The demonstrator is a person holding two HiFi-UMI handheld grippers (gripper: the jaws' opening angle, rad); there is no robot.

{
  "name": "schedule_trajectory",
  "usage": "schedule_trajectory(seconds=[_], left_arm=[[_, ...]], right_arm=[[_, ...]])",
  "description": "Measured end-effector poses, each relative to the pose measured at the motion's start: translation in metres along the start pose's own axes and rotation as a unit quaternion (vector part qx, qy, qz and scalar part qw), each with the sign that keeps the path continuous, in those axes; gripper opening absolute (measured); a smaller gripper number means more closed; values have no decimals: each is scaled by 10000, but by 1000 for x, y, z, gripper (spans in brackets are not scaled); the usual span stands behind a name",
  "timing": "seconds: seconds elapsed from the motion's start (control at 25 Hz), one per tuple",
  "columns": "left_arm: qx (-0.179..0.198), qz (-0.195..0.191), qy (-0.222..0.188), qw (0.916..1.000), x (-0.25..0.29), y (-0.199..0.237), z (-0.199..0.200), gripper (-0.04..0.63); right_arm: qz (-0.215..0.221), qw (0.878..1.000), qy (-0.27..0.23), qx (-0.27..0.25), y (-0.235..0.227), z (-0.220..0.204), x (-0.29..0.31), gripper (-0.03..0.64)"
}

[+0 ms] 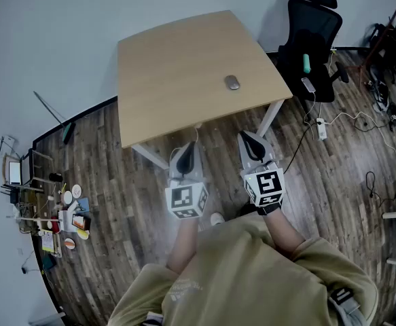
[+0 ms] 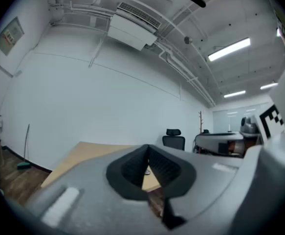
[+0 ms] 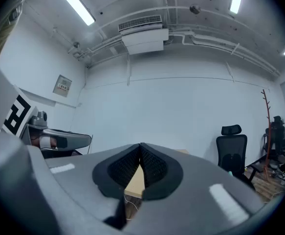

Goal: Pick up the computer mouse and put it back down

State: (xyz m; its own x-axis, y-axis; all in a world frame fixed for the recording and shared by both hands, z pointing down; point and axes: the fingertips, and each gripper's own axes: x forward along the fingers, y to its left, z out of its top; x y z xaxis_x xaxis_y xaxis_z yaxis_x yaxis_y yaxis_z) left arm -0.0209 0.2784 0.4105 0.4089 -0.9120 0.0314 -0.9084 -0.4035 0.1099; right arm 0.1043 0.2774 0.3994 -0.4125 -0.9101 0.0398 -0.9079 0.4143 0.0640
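Ceiling unit [image 2: 132, 31], gripper views only

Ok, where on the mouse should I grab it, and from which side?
Take the mouse across its two sides, mid-body, coming down from above with the nearer right gripper. It lies flat on the table, rounded back up, so only the sides offer a grip. Which way it points is too small to tell. That gripper's jaws are shut: open them first.

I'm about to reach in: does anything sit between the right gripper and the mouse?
Nothing visible does. The mouse lies alone on the table. The right gripper, jaws shut, hangs short of the table's near edge, with only bare tabletop between them.
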Motion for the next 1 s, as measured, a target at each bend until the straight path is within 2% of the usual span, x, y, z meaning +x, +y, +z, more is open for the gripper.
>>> schedule_trajectory(seconds=[0.28, 0.44, 0.48, 0.56, 0.68, 0.76, 1.0], left_arm=[[-182, -41, 54, 9998, 8, -4, -16, 1], [-880, 17, -169, 9960, 27, 12, -2, 2], [-941, 75, -281, 9951, 36, 21, 6, 2], [-750, 284, -399, 9960, 57, 37, 19, 2], [1, 668, -309, 9973, 96, 48, 27, 2], [424, 780, -304, 9956, 129, 47, 33, 2], [227, 835, -264, 9959, 233, 44, 33, 2]], right_arm=[[4, 9999, 127, -57, -8, -12, 4, 6], [64, 9997, 145, 169, -23, -20, 38, 6], [138, 9996, 146, 212, -27, -22, 52, 6], [305, 9991, 137, 268, -35, -24, 79, 6], [520, 9980, 88, 339, -58, -21, 119, 6], [659, 9973, -7, 337, -82, -13, 150, 6], [767, 9961, -119, 421, -164, 3, 223, 6]])
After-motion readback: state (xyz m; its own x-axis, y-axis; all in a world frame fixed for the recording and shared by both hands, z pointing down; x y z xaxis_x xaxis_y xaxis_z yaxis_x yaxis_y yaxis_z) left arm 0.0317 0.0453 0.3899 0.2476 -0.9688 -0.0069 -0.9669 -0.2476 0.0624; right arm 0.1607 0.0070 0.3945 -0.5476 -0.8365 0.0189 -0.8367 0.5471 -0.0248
